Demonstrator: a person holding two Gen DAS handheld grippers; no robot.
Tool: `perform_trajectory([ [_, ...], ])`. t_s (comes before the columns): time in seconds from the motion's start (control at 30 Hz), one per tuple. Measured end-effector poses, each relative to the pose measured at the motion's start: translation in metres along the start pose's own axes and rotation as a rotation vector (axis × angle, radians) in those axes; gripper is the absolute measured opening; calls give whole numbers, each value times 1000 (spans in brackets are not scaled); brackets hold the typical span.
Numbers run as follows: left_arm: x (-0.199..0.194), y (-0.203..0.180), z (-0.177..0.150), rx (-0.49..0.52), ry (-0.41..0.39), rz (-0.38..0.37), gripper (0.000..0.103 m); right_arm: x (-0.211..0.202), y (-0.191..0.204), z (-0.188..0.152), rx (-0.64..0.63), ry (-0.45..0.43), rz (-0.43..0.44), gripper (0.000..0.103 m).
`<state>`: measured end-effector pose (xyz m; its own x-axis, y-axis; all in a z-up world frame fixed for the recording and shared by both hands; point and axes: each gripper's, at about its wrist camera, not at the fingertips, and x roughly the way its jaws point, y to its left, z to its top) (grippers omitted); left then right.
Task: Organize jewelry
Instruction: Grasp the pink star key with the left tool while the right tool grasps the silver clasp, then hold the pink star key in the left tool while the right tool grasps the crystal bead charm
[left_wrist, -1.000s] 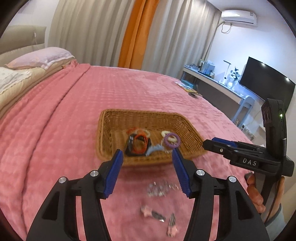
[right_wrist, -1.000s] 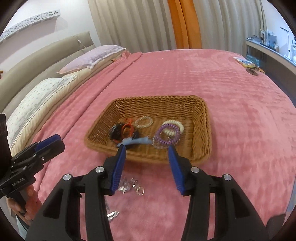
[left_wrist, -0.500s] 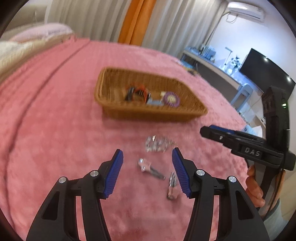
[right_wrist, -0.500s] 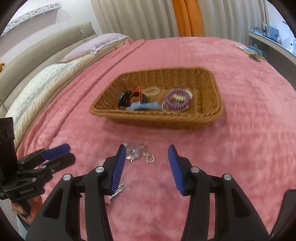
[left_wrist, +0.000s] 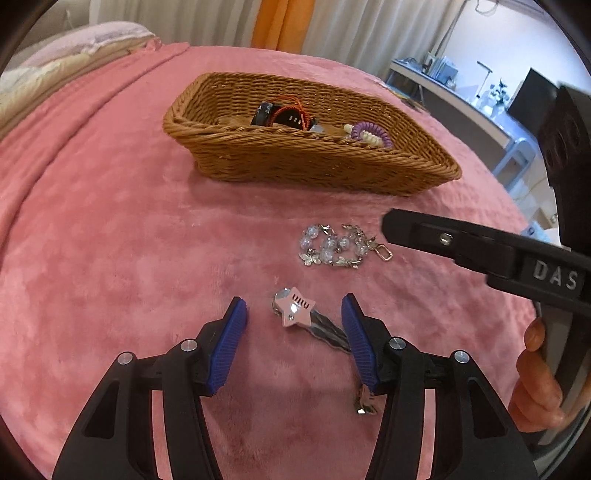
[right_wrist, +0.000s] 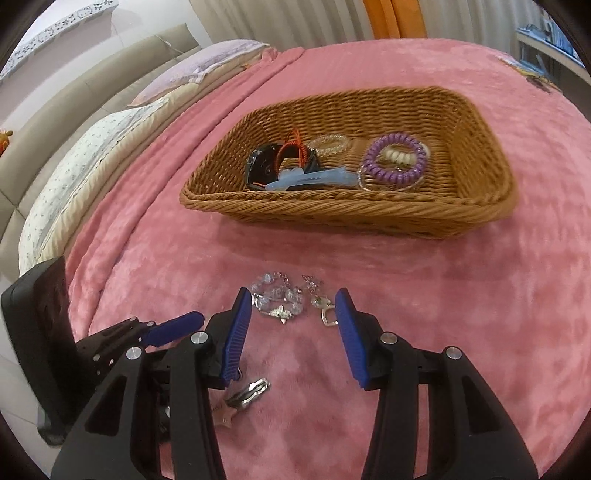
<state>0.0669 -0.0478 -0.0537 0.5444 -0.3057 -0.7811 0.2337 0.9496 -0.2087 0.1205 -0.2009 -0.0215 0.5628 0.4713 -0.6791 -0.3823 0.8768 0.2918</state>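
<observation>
Star-topped pink hair clip lay between my left gripper's closing, untouching ribbed pads. Beaded crystal bracelet sat between my right gripper's parted fingertips on plush blanket.

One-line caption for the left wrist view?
Left claw closing around a pink star-shaped hair clip on the pink bedspread.

In the left wrist view the star hair clip loses the end of its metal prong behind the gripper's right-hand blue pad, and a second clip at five o'clock shows only its tip below that finger. The right gripper runs off the three o'clock edge (its far finger is hidden). The hand holding it is cut off too. The wicker basket wall hides much of its contents. In the right wrist view, the star clip lies half under the left-hand finger.
</observation>
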Motion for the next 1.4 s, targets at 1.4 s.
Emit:
perform_trajectory([
  [1.4, -16, 48, -19, -53, -82, -70, 22, -38, -24, -90, -21, 9, -118, 10],
])
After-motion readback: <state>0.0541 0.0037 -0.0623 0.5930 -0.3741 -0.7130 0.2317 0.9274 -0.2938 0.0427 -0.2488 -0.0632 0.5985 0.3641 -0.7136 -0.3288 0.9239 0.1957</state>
